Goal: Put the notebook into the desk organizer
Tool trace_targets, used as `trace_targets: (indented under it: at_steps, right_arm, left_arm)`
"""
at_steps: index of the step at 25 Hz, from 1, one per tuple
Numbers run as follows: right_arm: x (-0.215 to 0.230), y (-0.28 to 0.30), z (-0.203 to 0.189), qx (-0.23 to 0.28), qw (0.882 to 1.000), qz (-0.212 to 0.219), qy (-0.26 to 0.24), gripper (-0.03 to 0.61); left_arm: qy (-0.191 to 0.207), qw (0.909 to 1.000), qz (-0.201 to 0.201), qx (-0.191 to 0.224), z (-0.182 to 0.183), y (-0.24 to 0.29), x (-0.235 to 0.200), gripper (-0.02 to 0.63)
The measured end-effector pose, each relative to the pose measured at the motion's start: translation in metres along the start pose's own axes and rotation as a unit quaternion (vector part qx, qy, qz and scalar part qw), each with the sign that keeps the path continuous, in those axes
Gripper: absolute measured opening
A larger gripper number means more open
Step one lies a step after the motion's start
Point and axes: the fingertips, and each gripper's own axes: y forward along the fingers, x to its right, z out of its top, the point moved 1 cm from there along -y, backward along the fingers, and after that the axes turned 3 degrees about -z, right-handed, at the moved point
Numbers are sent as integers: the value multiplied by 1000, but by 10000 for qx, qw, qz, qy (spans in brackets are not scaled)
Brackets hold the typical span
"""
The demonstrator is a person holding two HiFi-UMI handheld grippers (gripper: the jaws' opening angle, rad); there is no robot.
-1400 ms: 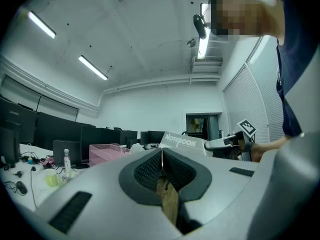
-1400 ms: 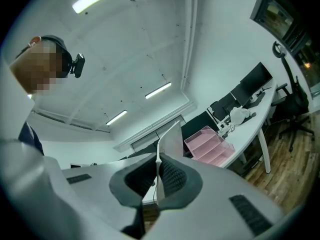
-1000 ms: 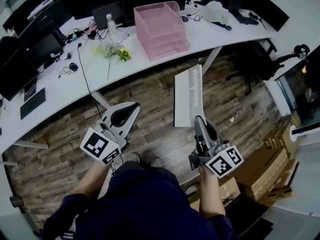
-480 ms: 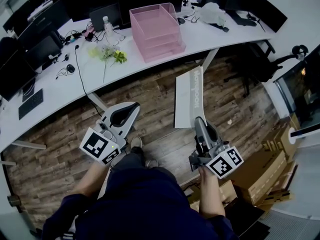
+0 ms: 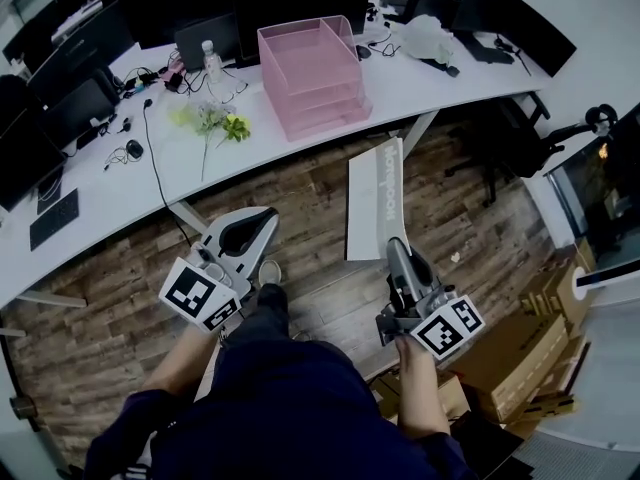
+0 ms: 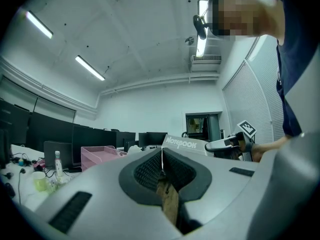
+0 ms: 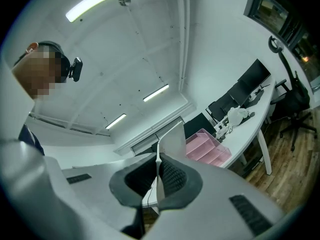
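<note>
The white notebook (image 5: 375, 200) is hanging in the air over the wood floor (image 5: 470, 198), in front of the person and well apart from the desk. Its long side is running from near to far, so its far end is pointing toward the white desk (image 5: 100, 183). The right gripper (image 5: 392, 243) is pinching the near short edge, with its jaws squeezing tight on the thin book. The left gripper (image 5: 262, 215) is hanging to the left, not touching the notebook, its jaws pressing together on nothing. The pink desk organizer (image 5: 312, 68) is sitting on the far desk. Yellow-green flowers (image 5: 215, 120) are lying to its left.
</note>
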Motion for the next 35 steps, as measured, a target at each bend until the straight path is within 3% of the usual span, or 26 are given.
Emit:
trace_targets:
  at_steps: [20,35]
  right_arm:
    - [42,215,0,-301,9991,-290,41,12]
    - [59,308,16,-216,9986,-489,-6,12]
  left_arm:
    - [-426,9990,-71,-59,-20,61,-212,31]
    - [-476,9986,-217,6,-10,89,-304,31]
